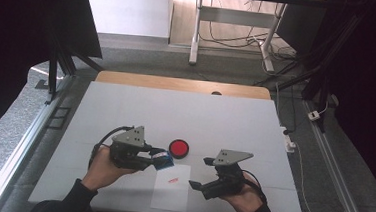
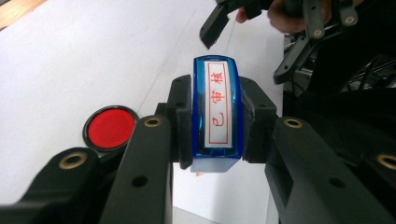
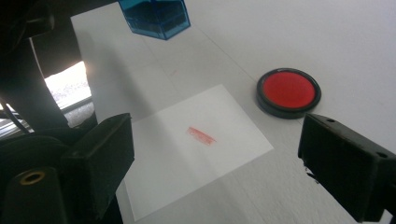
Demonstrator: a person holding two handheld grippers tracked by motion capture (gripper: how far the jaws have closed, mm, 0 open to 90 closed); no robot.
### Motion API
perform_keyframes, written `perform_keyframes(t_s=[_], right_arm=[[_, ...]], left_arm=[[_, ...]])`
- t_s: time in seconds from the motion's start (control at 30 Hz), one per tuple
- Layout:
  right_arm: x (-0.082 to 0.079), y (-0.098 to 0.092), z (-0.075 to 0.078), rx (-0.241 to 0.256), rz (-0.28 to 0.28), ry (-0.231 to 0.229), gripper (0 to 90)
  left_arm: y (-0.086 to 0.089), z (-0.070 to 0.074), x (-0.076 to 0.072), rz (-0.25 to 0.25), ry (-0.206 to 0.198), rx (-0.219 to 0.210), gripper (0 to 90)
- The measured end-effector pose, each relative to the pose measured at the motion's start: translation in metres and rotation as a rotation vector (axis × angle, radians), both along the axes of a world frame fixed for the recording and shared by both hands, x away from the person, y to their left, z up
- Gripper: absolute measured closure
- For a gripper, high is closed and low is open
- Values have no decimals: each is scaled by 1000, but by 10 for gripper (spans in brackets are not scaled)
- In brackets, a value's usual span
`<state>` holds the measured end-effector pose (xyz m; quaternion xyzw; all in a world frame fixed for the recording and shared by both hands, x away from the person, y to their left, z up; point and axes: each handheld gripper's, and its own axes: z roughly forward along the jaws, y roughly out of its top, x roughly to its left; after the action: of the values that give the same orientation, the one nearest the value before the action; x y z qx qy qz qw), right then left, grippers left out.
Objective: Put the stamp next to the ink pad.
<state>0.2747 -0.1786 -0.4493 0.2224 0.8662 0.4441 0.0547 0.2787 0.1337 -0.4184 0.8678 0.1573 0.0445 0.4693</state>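
My left gripper point(image 1: 158, 159) is shut on a blue stamp point(image 2: 217, 112) with a white label in red characters; the stamp point(image 1: 162, 160) hangs just above the top left corner of a white paper sheet point(image 1: 171, 187). The sheet point(image 3: 196, 149) carries a small red stamp print point(image 3: 201, 136). A round red ink pad point(image 1: 178, 148) in a black case lies on the table beyond the sheet, also shown as the ink pad point(image 2: 109, 128) and the ink pad point(image 3: 288, 92). My right gripper point(image 1: 202, 173) is open, right of the sheet, with nothing between its jaws.
A white mat point(image 1: 126, 106) covers the table, whose wooden far edge point(image 1: 182, 84) shows behind it. Metal rails run along both sides, and desk legs and cables stand on the floor beyond.
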Motion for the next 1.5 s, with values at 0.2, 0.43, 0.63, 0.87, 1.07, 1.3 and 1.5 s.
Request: perform_keyframes(t_s=[0.2,0.43,0.63,0.87,1.07,1.3,1.5], right_arm=[[-2,-7,0,-14,-25,-22,101],[-5,-17,-1,-24,-66,-40,19],[-9,-26,-3,-41,-113,-50,0],[-13,-38,-5,-57,-172,-63,0],[-16,-48,-9,-86,-214,-59,0],[-19,-60,-10,-99,-260,-58,0],[-22,-73,-10,-100,-304,-50,0]], left_arm=[[5,0,3,50,7,25,697],[11,-1,6,112,11,58,697],[17,-4,10,157,17,81,697],[25,-9,16,210,33,101,697],[33,-12,20,254,38,105,697],[40,-15,25,292,47,111,697],[47,-19,28,338,47,121,697]])
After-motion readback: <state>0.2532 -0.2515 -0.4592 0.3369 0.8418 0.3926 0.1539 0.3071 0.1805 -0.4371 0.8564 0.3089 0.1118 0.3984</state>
